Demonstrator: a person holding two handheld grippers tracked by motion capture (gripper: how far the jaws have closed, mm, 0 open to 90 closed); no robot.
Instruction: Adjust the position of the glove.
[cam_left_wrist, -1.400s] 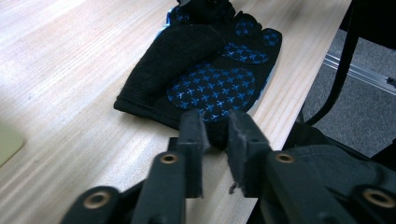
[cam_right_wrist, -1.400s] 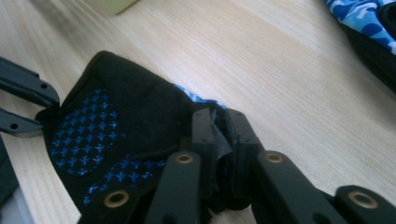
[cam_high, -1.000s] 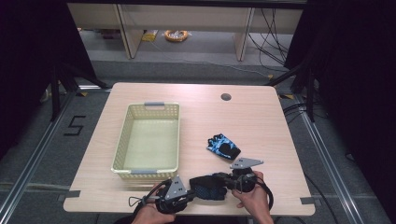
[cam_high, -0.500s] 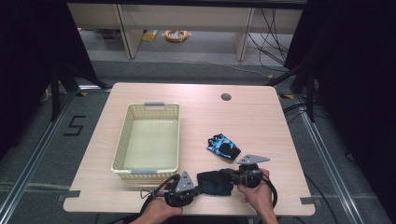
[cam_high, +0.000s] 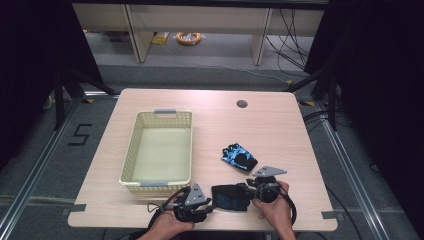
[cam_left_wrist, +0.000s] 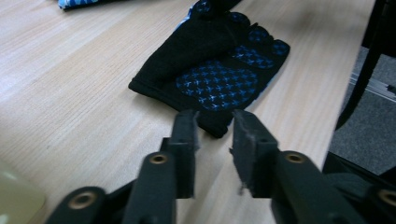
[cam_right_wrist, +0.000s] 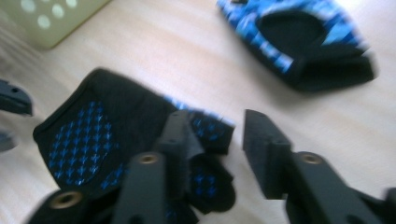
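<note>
Light wood counter (cam_high: 210, 105), grey floor around. Near glove (cam_high: 230, 197) lies flat right of the basket (cam_high: 159, 147); both grippers' jaws just opened, released.

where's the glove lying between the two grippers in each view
High view: the near glove lies flat at the table's front edge, between the two grippers.
Left gripper view: upper middle, just beyond the jaw tips, dotted palm up.
Right gripper view: lower left, partly behind the left jaw.
Shared landmark: the second glove, at the top left edge and upper right.
</note>
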